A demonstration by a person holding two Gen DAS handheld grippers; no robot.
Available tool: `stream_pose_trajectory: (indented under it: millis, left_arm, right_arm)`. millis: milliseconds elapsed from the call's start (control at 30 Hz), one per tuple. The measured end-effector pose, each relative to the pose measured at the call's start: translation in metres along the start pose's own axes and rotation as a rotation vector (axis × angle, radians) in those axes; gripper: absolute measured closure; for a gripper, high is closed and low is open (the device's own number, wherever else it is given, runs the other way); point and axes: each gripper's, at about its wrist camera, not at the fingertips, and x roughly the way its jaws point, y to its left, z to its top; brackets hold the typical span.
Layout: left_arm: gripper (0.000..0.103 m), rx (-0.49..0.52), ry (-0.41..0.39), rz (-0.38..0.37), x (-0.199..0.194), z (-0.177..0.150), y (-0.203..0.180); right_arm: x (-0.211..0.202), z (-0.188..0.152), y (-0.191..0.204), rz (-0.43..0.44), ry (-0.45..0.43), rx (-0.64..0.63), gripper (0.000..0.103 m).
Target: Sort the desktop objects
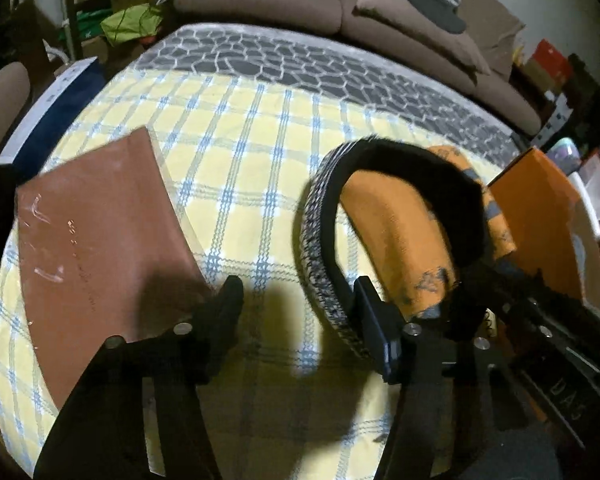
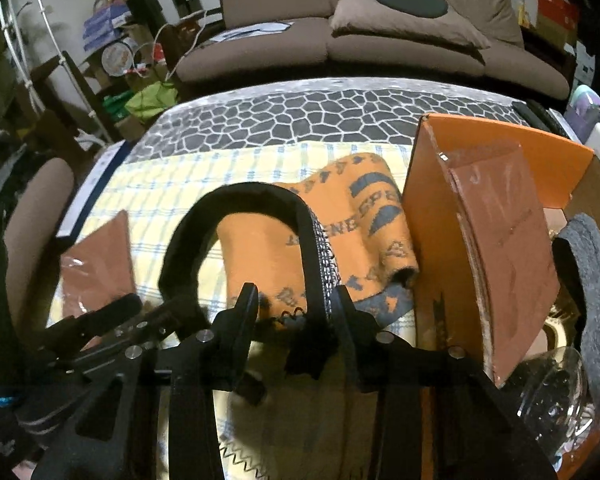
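Observation:
A headband [image 1: 320,240], black and furry inside with a grey-white woven outside, stands as an arch over a folded orange cloth [image 1: 396,236] with grey print. My left gripper [image 1: 296,300] straddles the band's left end; its right finger sits against the band and its left finger stands clear of it, so the jaws are open. My right gripper [image 2: 296,304] straddles the headband's [image 2: 320,256] other end. The strap lies against its right finger, with a visible gap to the left one. A flat brown packet [image 1: 100,248] lies on the left of the table.
The table [image 1: 240,140] carries a yellow checked cloth over a grey stone-pattern cover. An open orange box [image 2: 500,140] at the right holds another brown packet [image 2: 504,260], a grey felt piece [image 2: 592,280] and a clear plastic item [image 2: 552,392]. A navy box [image 1: 48,120] lies far left; a brown sofa [image 2: 340,40] stands behind.

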Motion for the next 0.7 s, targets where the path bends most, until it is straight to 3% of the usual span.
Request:
stream_pose_trajectory:
  millis: [133, 200, 233, 300, 333, 533, 700]
  left_arm:
    - [0.052, -0.002, 0.005, -0.007, 0.004, -0.001, 0.003]
    - [0.058, 0.001, 0.006, -0.018, 0.003, -0.002, 0.002]
    - [0.064, 0.005, 0.007, -0.027, 0.003, -0.003, 0.001]
    - [0.078, 0.012, 0.009, -0.047, 0.002, -0.003, -0.003]
    - [0.085, 0.016, 0.010, -0.054, 0.001, -0.003, -0.005]
    - [0.087, -0.007, -0.004, -0.039, -0.007, -0.001, 0.000]
    - [0.088, -0.052, -0.072, -0.065, -0.038, 0.010, 0.009]
  right_arm:
    - [0.013, -0.004, 0.003, -0.034, 0.028, -0.029, 0.063]
    - [0.017, -0.007, 0.004, -0.042, 0.033, -0.037, 0.067]
    - [0.018, -0.008, 0.005, -0.049, 0.032, -0.048, 0.068]
    - [0.016, -0.008, 0.005, -0.063, 0.027, -0.052, 0.084]
    - [0.013, -0.006, 0.003, -0.059, 0.013, -0.047, 0.087]
    - [0.000, -0.002, 0.002, -0.004, -0.013, -0.021, 0.091]
    - [-0.017, 0.003, 0.013, 0.041, -0.045, -0.029, 0.091]
